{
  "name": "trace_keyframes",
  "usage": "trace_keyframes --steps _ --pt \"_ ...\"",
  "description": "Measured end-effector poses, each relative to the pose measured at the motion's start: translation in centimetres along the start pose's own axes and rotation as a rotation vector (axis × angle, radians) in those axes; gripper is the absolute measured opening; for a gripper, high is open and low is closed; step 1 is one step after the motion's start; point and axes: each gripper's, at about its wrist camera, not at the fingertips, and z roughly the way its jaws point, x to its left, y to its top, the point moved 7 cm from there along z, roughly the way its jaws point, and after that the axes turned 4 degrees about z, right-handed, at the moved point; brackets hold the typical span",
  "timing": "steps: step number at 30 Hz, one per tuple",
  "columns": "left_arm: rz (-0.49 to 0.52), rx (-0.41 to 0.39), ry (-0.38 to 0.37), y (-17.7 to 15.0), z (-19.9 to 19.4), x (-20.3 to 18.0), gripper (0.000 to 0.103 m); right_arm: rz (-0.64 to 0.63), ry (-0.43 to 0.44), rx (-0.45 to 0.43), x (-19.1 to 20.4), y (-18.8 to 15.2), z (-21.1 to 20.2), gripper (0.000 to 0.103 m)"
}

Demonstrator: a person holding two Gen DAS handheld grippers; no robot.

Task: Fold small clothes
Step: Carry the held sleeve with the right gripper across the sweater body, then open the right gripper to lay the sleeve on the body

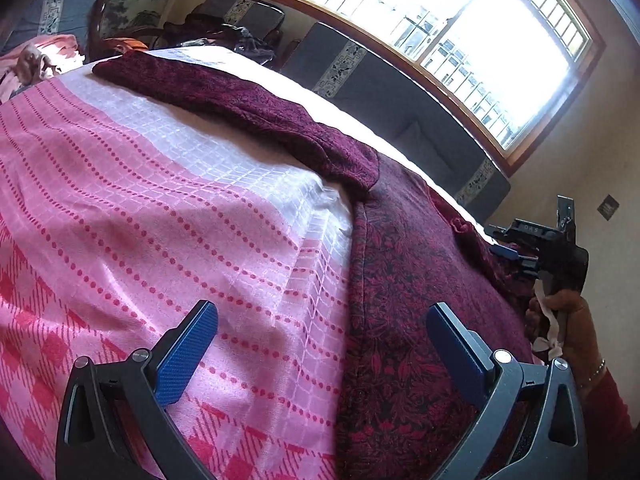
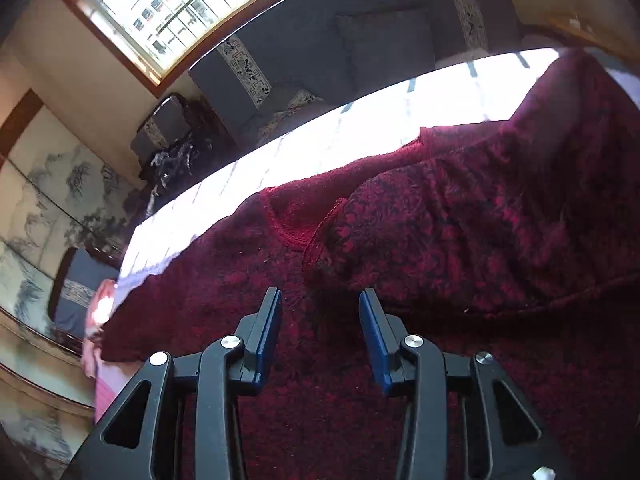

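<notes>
Maroon patterned sweater (image 2: 440,220) carries no readable label or writing.

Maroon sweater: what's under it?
The maroon sweater lies on a pink-and-white patterned bedspread, which shows beside it. One sleeve is folded over the body. Whatever lies beneath the bedspread is covered.

Daylight from the large window (image 1: 440,28) floods your views, blowing the panes out to white. A glaring sunlit strip burns across the bedspread (image 2: 340,136). Fisheye lenses bend the edges and darken the corners; the centre stays sharp.
</notes>
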Motion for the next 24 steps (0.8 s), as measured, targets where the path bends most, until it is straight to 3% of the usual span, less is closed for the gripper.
trace_keyframes --steps 1,2,3,6,7,9,10,13,19,24 --pt "-0.001 0.0 0.002 0.0 0.0 0.0 0.103 -0.152 -0.091 -0.032 1.2 -0.1 0.0 0.052" --pt "0.001 0.001 0.004 0.0 0.0 0.0 0.103 -0.297 -0.168 -0.049 2.4 -0.4 0.2 0.074" --pt "0.004 0.003 0.006 0.0 0.1 0.0 0.103 -0.422 -0.226 -0.063 3.5 -1.1 0.5 0.081" --pt "0.01 0.007 0.006 0.0 0.1 -0.1 0.103 -0.714 -0.367 -0.097 5.3 -2.7 1.9 0.081" --pt "0.01 0.007 0.006 0.0 0.1 -0.1 0.103 -0.766 -0.394 -0.093 5.5 -3.0 2.5 0.075" --pt "0.01 0.007 0.006 0.0 0.1 -0.1 0.103 -0.795 -0.429 -0.05 5.0 -3.3 4.0 0.049" --pt "0.01 0.007 0.006 0.0 0.1 -0.1 0.103 -0.775 -0.431 -0.009 4.5 -3.3 4.7 0.029" --pt "0.01 0.007 0.006 0.0 0.1 -0.1 0.103 -0.676 -0.425 -0.008 3.4 -1.9 4.8 0.011" --pt "0.016 0.011 0.013 0.0 0.2 -0.1 0.103 -0.58 -0.259 -0.088 5.9 -0.4 2.1 0.009" --pt "0.013 0.01 0.01 0.0 0.2 -0.1 0.103 -0.621 -0.186 -0.121 10.5 -1.1 1.9 0.009"
